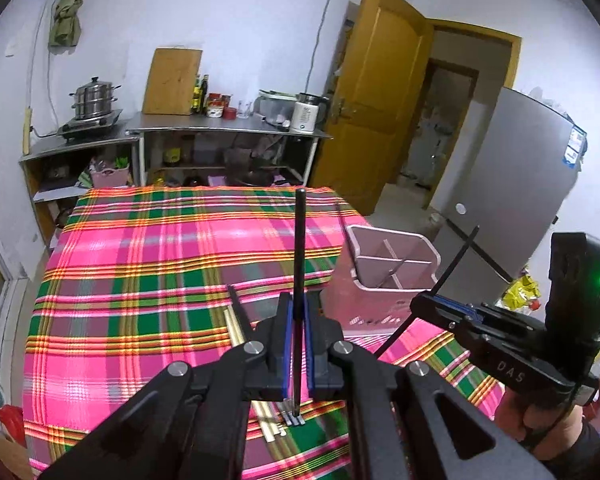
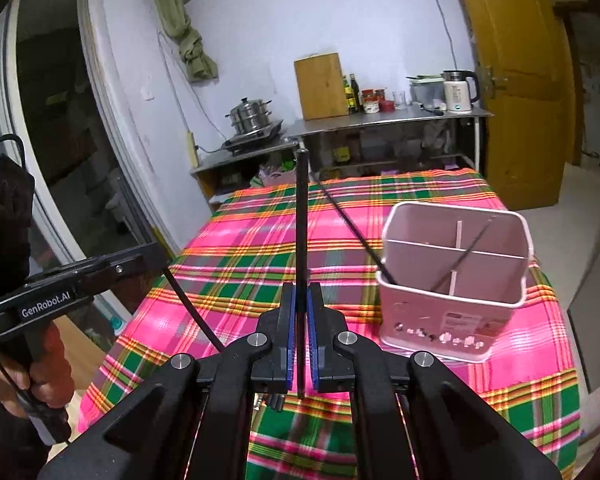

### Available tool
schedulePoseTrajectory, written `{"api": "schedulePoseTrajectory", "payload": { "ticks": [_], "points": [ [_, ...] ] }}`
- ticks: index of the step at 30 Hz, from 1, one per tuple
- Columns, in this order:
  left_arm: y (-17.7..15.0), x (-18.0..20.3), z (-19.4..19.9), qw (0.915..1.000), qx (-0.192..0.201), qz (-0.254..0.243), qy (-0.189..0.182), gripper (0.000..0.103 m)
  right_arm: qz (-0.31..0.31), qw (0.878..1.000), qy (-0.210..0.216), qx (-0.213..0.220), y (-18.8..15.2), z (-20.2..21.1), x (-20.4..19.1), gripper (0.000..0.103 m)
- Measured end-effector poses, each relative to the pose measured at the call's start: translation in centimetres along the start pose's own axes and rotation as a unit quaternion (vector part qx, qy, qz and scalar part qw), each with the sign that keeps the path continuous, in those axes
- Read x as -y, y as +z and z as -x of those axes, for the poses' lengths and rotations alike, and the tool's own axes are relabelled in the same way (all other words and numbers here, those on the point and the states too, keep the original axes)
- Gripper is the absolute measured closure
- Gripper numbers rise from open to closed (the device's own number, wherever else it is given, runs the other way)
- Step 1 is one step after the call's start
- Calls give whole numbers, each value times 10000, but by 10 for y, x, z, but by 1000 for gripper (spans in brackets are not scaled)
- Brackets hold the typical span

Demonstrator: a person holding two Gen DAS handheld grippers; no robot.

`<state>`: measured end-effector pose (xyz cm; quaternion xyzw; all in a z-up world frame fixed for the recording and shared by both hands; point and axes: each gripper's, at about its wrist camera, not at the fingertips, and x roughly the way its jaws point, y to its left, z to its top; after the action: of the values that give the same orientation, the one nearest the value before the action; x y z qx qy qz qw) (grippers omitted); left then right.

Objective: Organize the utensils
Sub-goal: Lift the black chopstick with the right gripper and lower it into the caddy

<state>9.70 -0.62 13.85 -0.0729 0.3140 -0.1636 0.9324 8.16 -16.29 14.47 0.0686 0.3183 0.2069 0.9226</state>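
My left gripper (image 1: pixel 299 312) is shut on a black chopstick (image 1: pixel 299 248) that points up and away over the plaid table. My right gripper (image 2: pixel 300 300) is shut on another black chopstick (image 2: pixel 301 220), also pointing up. The right gripper also shows in the left wrist view (image 1: pixel 440 304). A pink utensil holder (image 2: pixel 452 280) with dividers stands to the right; two black chopsticks (image 2: pixel 352 224) lean in it. It also shows in the left wrist view (image 1: pixel 392 264). Pale wooden chopsticks (image 1: pixel 236 328) and a black one lie on the cloth under the left gripper.
The table has a pink and green plaid cloth (image 1: pixel 160 260). Behind it stand steel shelves with a steamer pot (image 1: pixel 94 100), a cutting board (image 1: pixel 172 80) and a kettle (image 1: pixel 306 114). A fridge (image 1: pixel 512 184) and an open wooden door (image 1: pixel 372 92) are to the right.
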Motion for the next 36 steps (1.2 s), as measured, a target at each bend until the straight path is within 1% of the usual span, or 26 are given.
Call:
{"api": "schedulePoseTrajectory", "payload": {
  "ticks": [8,12,18,23,26,28,31,36],
  "points": [
    [12,31,-26,9989,-198,-84,-410,97,-240,9993,-245,137,2,22,26,98],
    [25,49,-38,9978,-249,-186,-580,97,-415,9980,-378,296,11,34,44,98],
    [61,68,-44,9967,-33,-240,-770,97,-592,9946,-547,646,40,50,68,98],
    [91,79,-51,9961,168,-327,-796,97,-676,9905,-655,1001,67,60,83,98],
    [103,83,-60,9962,252,-381,-737,97,-718,9888,-688,1113,77,59,90,98],
    [108,84,-69,9963,272,-407,-712,97,-713,9883,-726,1134,80,55,93,98],
    [109,83,-84,9963,228,-418,-710,97,-725,9889,-752,1057,80,41,97,98],
    [99,77,-111,9967,32,-361,-730,97,-786,9903,-817,803,67,16,105,98]
  ]
}}
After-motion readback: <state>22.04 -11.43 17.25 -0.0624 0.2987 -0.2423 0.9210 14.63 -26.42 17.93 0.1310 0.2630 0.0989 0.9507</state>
